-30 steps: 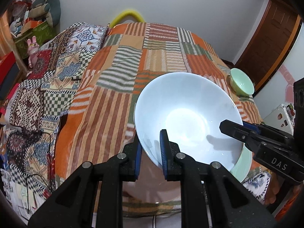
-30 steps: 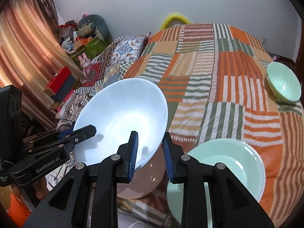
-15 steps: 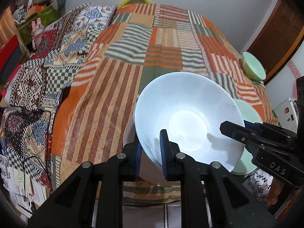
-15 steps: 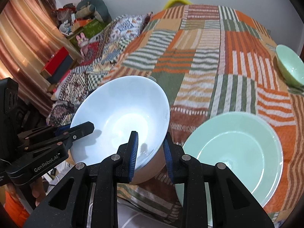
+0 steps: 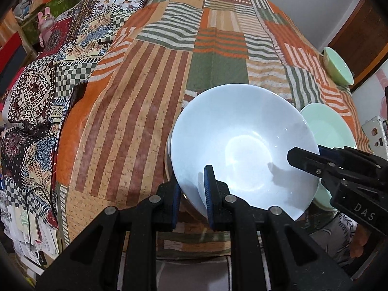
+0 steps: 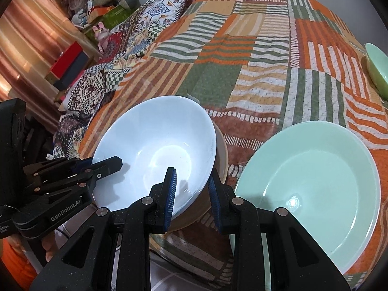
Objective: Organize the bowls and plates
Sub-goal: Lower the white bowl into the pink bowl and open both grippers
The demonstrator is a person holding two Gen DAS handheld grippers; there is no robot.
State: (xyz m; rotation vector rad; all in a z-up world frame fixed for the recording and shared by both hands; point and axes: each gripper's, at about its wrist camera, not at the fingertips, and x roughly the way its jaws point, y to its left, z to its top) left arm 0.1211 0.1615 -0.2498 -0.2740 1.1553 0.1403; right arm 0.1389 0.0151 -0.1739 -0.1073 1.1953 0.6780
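Two wrist cameras, both angled steeply down over the near edge of the bed.

We find the left view set just behind the left gripper point(image 5: 191, 194), close above the white bowl point(image 5: 242, 145), facing up the patchwork bedspread point(image 5: 145, 97) with the right gripper point(image 5: 303, 157) entering from the right. The right view sits behind the right gripper point(image 6: 191, 194), equally near, with the left gripper point(image 6: 106, 165) entering from the left. Both share the white bowl point(image 6: 155, 150), the green plate point(image 5: 327, 128) point(image 6: 315, 181) and the small green bowl point(image 5: 338, 65) point(image 6: 378, 68).
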